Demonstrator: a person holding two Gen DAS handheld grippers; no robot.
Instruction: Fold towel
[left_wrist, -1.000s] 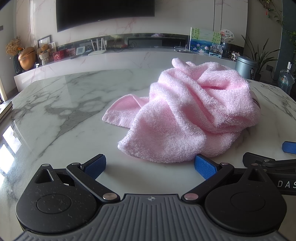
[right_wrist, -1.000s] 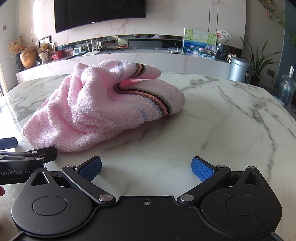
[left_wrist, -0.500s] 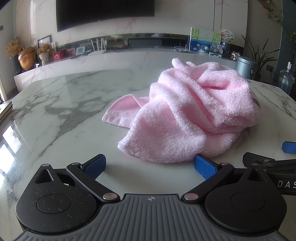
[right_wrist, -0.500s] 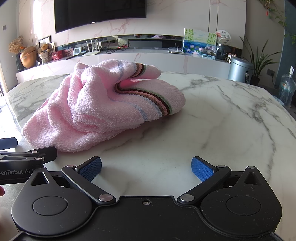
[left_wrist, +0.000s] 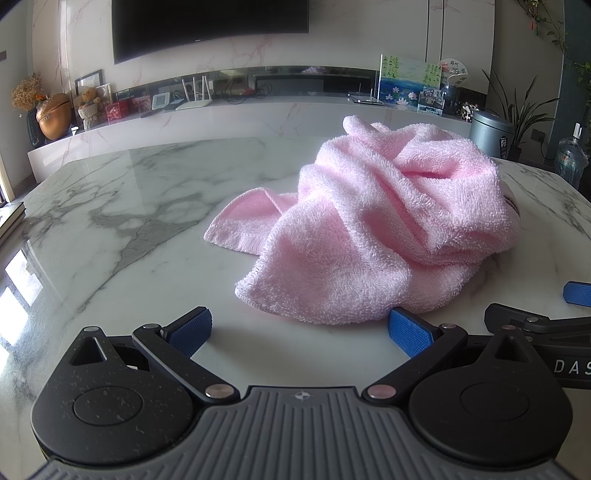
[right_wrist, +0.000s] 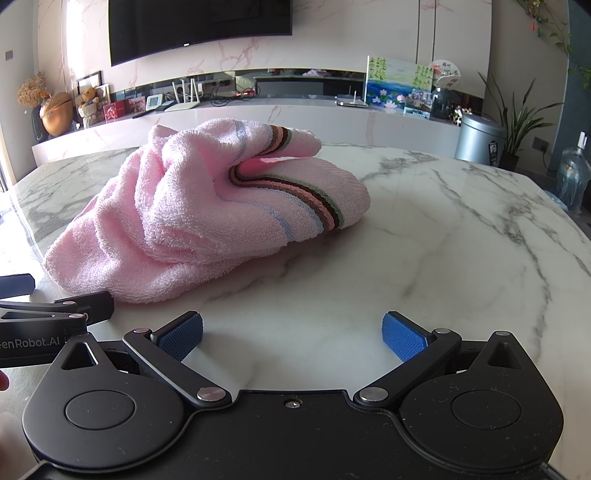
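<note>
Pink towel lies crumpled on marble table, ahead and right of left gripper | ahead-left of right gripper | both spread wide, empty | left nearer.

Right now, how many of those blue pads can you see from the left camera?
3. Two sit on the left claw, at its fingertips. A third shows at the right edge, on the right claw; its partner is out of view.

towel on table, hand-held grippers before it
</note>
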